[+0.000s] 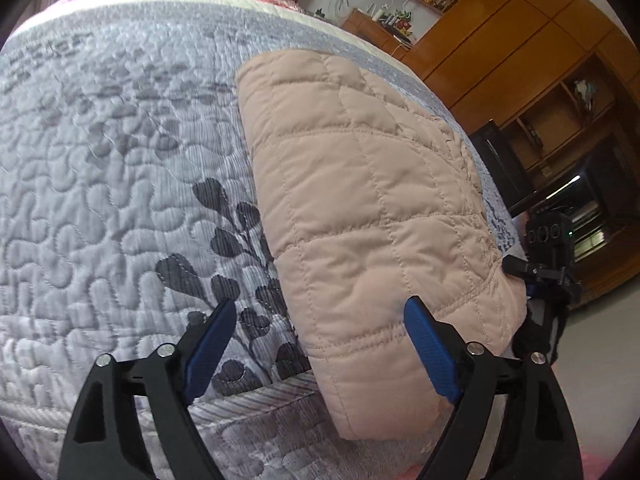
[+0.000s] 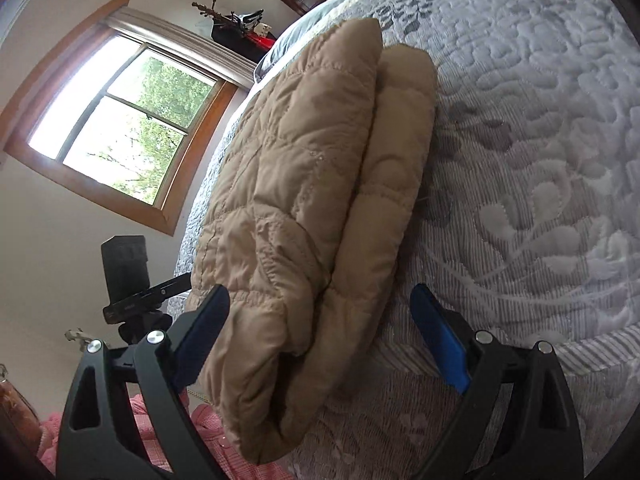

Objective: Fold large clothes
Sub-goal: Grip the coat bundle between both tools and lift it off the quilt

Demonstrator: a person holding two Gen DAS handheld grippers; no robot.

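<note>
A beige quilted padded garment (image 1: 372,200) lies folded into a thick stack on the grey quilted bedspread (image 1: 120,200), its near end hanging over the bed edge. My left gripper (image 1: 320,344) is open and empty, its jaws spread just before the garment's near end. In the right wrist view the folded garment (image 2: 304,184) shows two stacked layers. My right gripper (image 2: 320,332) is open and empty, jaws spread on either side of the garment's near end without touching it.
The bedspread (image 2: 540,160) covers the bed to the garment's side. Wooden cabinets and shelves (image 1: 540,60) stand beyond the bed. The other gripper (image 1: 548,256) shows at the garment's right. A window (image 2: 120,120), a black device on a stand (image 2: 128,272) and pink cloth (image 2: 160,432) lie left.
</note>
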